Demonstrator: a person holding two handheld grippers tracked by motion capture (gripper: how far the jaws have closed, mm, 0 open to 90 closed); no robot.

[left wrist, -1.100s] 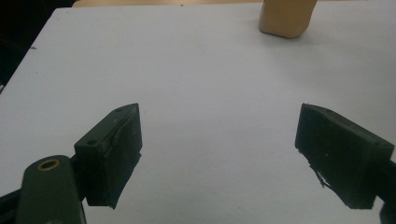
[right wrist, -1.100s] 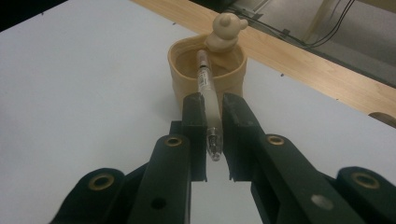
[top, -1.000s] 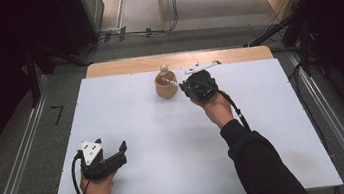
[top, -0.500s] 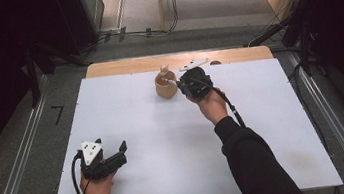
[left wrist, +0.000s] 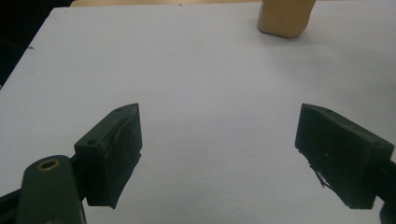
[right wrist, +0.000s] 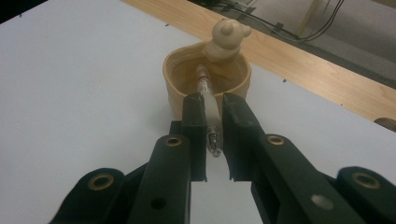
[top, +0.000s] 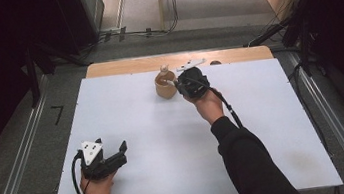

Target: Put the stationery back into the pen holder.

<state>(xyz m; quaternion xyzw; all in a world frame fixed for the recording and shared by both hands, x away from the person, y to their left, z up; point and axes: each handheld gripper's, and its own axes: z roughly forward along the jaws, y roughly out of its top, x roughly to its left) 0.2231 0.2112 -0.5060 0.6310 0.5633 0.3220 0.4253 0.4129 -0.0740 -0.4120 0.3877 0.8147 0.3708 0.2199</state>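
Right tongs (right wrist: pixel 214 122) clamped on pen (right wrist: pixel 211 116), tip seemingly inside bear cup (right wrist: pixel 180 88), left tongs (left wrist: pixel 219 156) spread wide, idle

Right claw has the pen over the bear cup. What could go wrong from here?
1. The right claw grips the pen on a thin stretch, so it might pivot or slip between the pads.
2. The pen's tip is inside the cup; a sideways push could tip or slide the light-looking cup.
3. The cup stands near the board's far edge and might get nudged towards it.

Cup (right wrist: pixel 187 88) matt tan ceramic-like; pen (right wrist: pixel 211 112) glossy clear plastic (metal band); table (top: pixel 128 128) smooth matt white.
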